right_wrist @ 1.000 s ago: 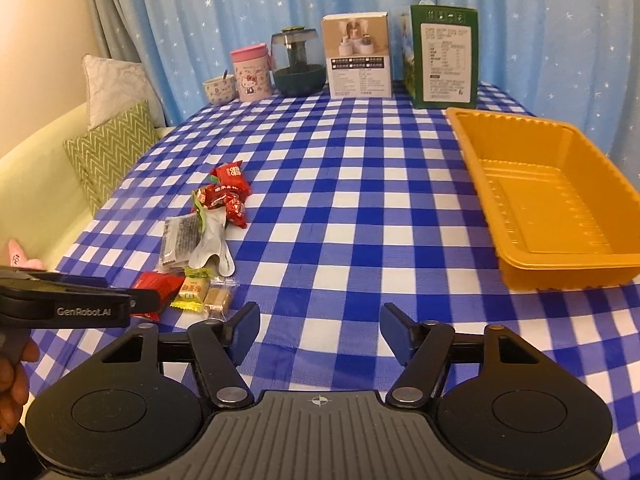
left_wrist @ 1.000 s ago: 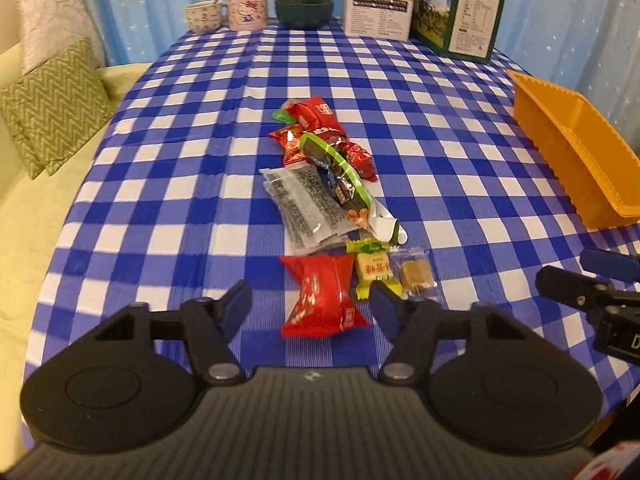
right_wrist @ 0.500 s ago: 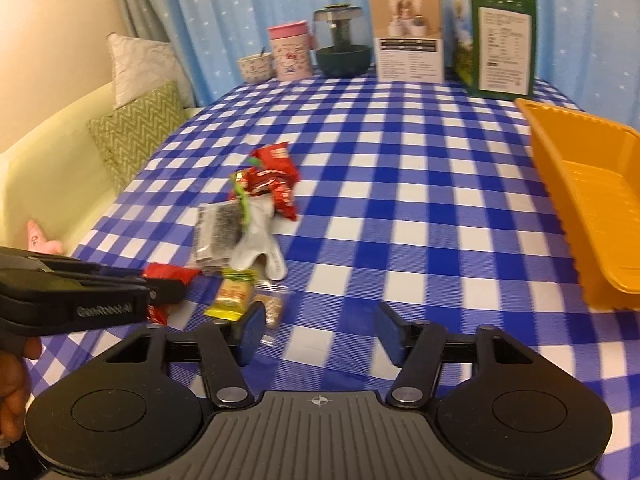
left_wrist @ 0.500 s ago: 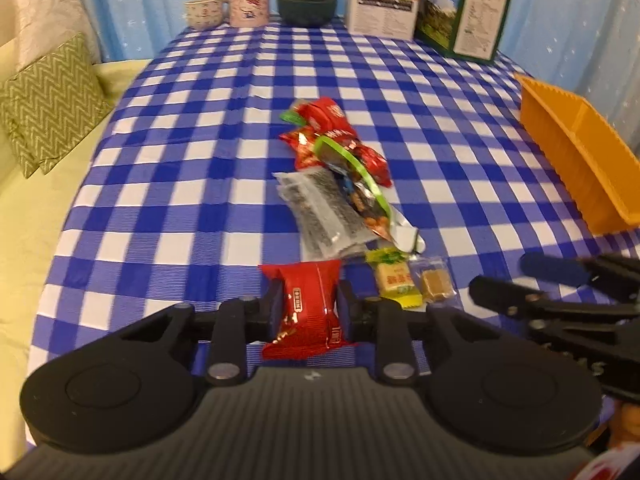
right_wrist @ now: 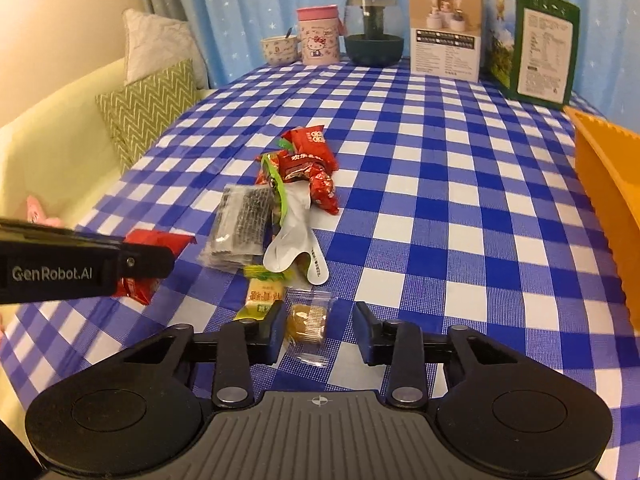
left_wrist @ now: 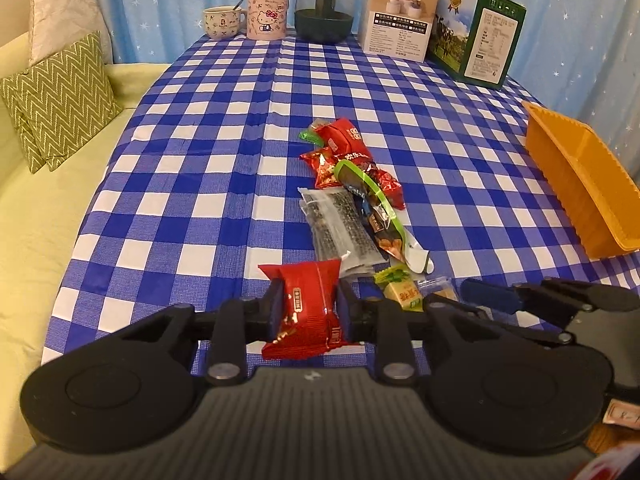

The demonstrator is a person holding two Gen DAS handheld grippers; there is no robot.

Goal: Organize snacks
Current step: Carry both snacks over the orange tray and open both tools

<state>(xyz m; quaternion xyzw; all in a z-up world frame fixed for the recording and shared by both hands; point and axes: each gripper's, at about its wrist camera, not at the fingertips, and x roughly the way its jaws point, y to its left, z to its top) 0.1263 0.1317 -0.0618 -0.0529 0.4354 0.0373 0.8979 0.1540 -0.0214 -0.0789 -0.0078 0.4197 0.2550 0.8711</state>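
The left gripper (left_wrist: 306,308) clamps a red snack packet (left_wrist: 307,307) by its long sides, the packet's long axis running straight ahead between the pads, nearest of all to the table's front edge. Just right of that red packet, the right gripper (right_wrist: 320,330) stands open astride a small clear-wrapped brown biscuit (right_wrist: 307,322): the left pad almost touches the wrapper, the right pad stands clear of it, so the biscuit sits left of centre and the right hand is by far the nearer to it. The biscuit is squarish, flat on the cloth, its wrapper crinkled and glossy. A yellow-green candy (right_wrist: 262,294) lies beside it, touching or nearly touching. Beyond the red packet lie a dark seed packet (left_wrist: 340,230), a white-ended nut bag (left_wrist: 384,220) and more red packets (left_wrist: 340,148) in a loose line. The orange tray (left_wrist: 580,184), the likely destination, waits well to the right of the red packet, at the table's right edge.
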